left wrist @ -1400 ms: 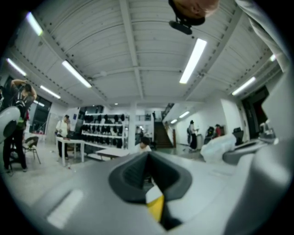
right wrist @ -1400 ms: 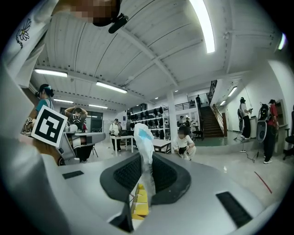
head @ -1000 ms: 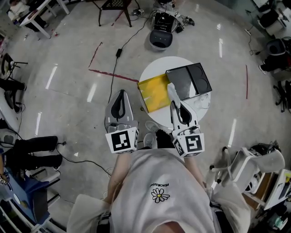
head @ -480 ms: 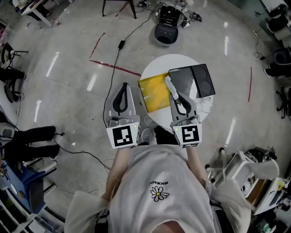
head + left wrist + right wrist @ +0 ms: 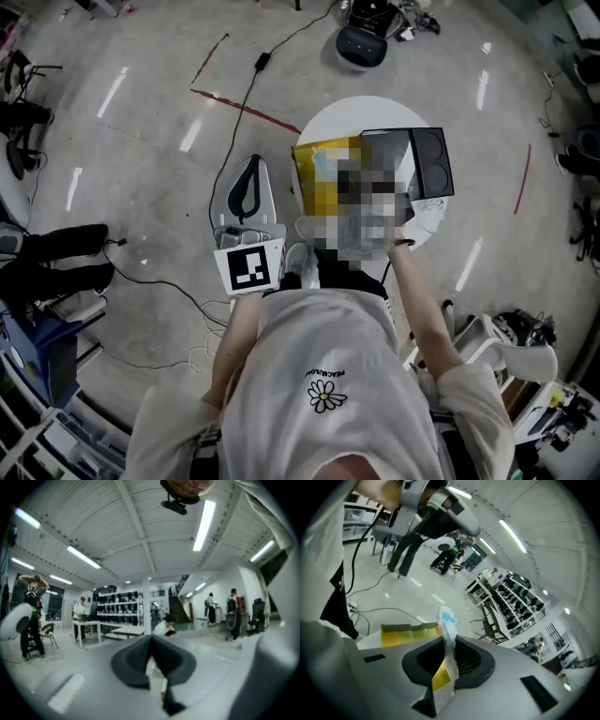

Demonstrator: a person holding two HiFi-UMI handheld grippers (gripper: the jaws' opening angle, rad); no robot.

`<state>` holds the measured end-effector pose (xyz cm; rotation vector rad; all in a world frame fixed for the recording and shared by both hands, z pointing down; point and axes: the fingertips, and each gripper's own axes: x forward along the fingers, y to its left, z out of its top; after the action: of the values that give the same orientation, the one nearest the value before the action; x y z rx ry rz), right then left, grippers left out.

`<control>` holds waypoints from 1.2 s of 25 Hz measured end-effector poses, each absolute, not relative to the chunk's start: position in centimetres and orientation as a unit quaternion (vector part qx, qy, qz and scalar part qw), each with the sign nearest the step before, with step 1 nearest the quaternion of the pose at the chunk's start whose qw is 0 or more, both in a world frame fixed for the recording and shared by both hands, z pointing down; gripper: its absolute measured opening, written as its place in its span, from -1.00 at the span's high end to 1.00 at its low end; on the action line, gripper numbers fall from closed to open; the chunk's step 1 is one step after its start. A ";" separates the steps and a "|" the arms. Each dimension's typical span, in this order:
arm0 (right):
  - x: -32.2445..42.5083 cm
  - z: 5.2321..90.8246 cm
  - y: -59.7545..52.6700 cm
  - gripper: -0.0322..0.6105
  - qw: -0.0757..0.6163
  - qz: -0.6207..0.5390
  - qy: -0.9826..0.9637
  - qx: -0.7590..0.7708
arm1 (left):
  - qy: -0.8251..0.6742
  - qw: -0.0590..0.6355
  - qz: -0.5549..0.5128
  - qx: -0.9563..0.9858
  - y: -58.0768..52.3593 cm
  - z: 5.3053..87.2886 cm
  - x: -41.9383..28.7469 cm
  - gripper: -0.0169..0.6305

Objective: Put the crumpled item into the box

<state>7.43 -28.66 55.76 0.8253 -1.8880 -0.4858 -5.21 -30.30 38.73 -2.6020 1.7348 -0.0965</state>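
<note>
My right gripper [image 5: 449, 660] is shut on the crumpled item [image 5: 447, 627], a white wad with a blue patch that sticks up from between the pads. Just beyond it lies the yellow box [image 5: 410, 633], open, on the round white table [image 5: 370, 111]. In the head view the box [image 5: 321, 183] sits at the table's left; a mosaic patch hides the right gripper there, and only its forearm [image 5: 419, 305] shows. My left gripper [image 5: 249, 190] hangs left of the table over the floor. It is shut with nothing in it [image 5: 151, 654] and points out into the room.
A black tray-like lid [image 5: 417, 161] lies right of the yellow box. A cable [image 5: 242, 103] and red tape marks [image 5: 246, 106] cross the floor behind the table. A round dark device [image 5: 362, 47] sits on the floor at the far side. People, tables and shelves stand at the far end of the room.
The right gripper has moved forward with the crumpled item, from the table's near edge to over the box. The left gripper has stayed beside the table.
</note>
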 end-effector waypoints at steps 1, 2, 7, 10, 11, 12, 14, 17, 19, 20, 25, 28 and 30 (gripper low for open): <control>7.5 57.0 -28.9 0.74 0.507 -0.205 -0.773 0.321 | 0.556 0.004 -0.036 -0.830 -30.2 39.1 -5.3 0.96; 7.6 58.2 -29.0 0.74 0.522 -0.206 -0.769 0.304 | 0.558 0.001 -0.041 -0.829 -30.2 39.5 -5.4 0.96; 7.9 63.7 -29.9 0.74 0.574 -0.192 -0.753 0.259 | 0.564 -0.002 -0.059 -0.824 -29.7 40.9 -6.1 0.96; 8.0 66.1 -29.9 0.75 0.594 -0.165 -0.751 0.236 | 0.571 -0.016 -0.064 -0.818 -29.7 41.6 -6.6 0.96; 8.1 66.8 -30.0 0.77 0.599 -0.158 -0.750 0.229 | 0.574 -0.019 -0.064 -0.816 -29.8 41.7 -6.8 0.96; 8.3 67.4 -30.2 0.78 0.604 -0.155 -0.748 0.225 | 0.576 -0.019 -0.065 -0.815 -29.9 41.7 -6.8 0.96; 8.8 68.2 -30.2 0.78 0.612 -0.149 -0.745 0.220 | 0.576 -0.011 -0.070 -0.814 -29.9 41.7 -6.6 0.96; 8.8 68.8 -29.9 0.78 0.618 -0.135 -0.745 0.210 | 0.576 -0.012 -0.074 -0.814 -29.9 42.0 -6.4 0.96; 8.5 69.2 -30.0 0.76 0.616 -0.128 -0.749 0.208 | 0.578 -0.020 -0.072 -0.813 -30.0 42.3 -6.6 0.96; 8.4 69.3 -30.1 0.74 0.615 -0.124 -0.750 0.208 | 0.578 -0.022 -0.071 -0.813 -30.2 42.4 -6.6 0.96; 7.7 70.3 -29.8 0.38 0.613 -0.087 -0.762 0.190 | 0.576 -0.023 -0.072 -0.814 -30.5 42.6 -6.9 0.96; 7.5 70.6 -29.4 0.35 0.613 -0.081 -0.765 0.182 | 0.579 -0.027 -0.072 -0.812 -30.6 42.9 -7.2 0.96; 7.1 70.6 -29.1 0.27 0.611 -0.071 -0.769 0.176 | 0.580 -0.028 -0.072 -0.811 -30.6 43.0 -7.5 0.96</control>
<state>7.14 -29.10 70.61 0.4054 -1.7745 -0.1640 -7.51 -30.60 43.01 -2.5937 1.8571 -0.2310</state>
